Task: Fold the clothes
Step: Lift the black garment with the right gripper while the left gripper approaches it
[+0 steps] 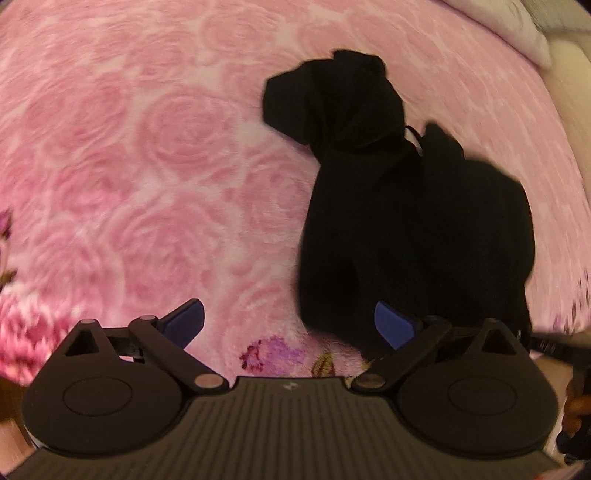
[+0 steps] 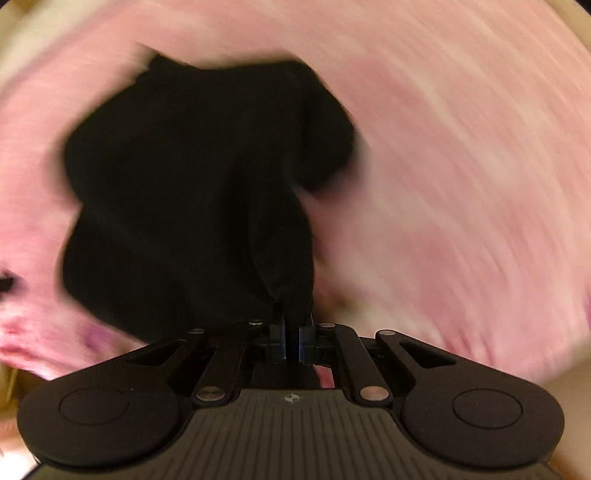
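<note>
A black knitted garment [image 1: 417, 221] lies bunched on the pink rose-patterned bedspread [image 1: 147, 147], right of centre in the left wrist view. My left gripper [image 1: 290, 325] is open and empty, its blue pads wide apart, with the right pad at the garment's near edge. In the right wrist view my right gripper [image 2: 291, 334] is shut on a fold of the black garment [image 2: 192, 184], which hangs stretched in front of it over the blurred bedspread [image 2: 461, 166].
A pale pillow [image 1: 517, 33] lies at the bed's far right corner. Purple flower prints [image 1: 258, 354] mark the bedspread's near edge. The right wrist view is heavily motion-blurred.
</note>
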A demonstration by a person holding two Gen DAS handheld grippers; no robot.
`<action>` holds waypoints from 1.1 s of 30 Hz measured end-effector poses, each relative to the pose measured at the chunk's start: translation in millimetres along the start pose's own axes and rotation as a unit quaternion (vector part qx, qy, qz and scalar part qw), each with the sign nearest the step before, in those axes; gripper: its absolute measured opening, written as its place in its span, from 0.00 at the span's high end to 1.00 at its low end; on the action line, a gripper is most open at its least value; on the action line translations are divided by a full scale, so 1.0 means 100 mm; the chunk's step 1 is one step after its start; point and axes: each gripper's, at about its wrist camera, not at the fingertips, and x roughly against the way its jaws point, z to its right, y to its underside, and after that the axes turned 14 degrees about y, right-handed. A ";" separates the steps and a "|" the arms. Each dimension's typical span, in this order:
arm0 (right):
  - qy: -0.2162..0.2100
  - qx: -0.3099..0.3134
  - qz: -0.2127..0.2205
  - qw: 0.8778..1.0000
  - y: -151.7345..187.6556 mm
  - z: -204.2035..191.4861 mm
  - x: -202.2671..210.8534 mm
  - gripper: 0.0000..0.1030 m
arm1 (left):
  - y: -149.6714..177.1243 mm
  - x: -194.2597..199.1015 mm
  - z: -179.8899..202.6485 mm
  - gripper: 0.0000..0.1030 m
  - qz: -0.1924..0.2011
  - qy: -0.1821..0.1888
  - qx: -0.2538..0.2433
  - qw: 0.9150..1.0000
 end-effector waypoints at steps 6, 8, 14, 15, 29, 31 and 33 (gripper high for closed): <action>0.070 -0.127 -0.075 0.987 0.51 0.30 -0.12 0.66 | -0.07 -0.08 -0.18 0.06 -0.034 0.032 -0.059 0.997; 0.094 -0.142 -0.048 0.984 0.55 0.27 0.06 0.62 | -0.06 -0.12 -0.29 0.06 -0.048 0.034 -0.068 0.996; 0.117 -0.144 0.073 0.980 0.38 -0.22 0.68 0.57 | -0.01 -0.15 -0.66 0.06 -0.065 0.032 -0.069 0.995; 0.111 -0.135 0.091 0.980 0.30 -0.34 0.75 0.53 | -0.01 -0.14 -0.71 0.06 -0.065 0.032 -0.067 0.995; 0.121 0.041 0.160 0.979 -0.28 -1.96 0.31 0.39 | -0.02 -0.22 -1.01 0.06 -0.048 0.021 -0.047 0.997; 0.135 0.048 0.164 0.976 -0.24 -1.93 0.25 0.75 | -0.06 -0.23 -1.00 0.06 -0.045 0.023 -0.047 0.998; 0.106 -0.003 0.161 0.981 -0.21 -1.66 0.29 1.00 | -0.09 -0.25 -0.98 0.06 -0.044 0.024 -0.050 0.997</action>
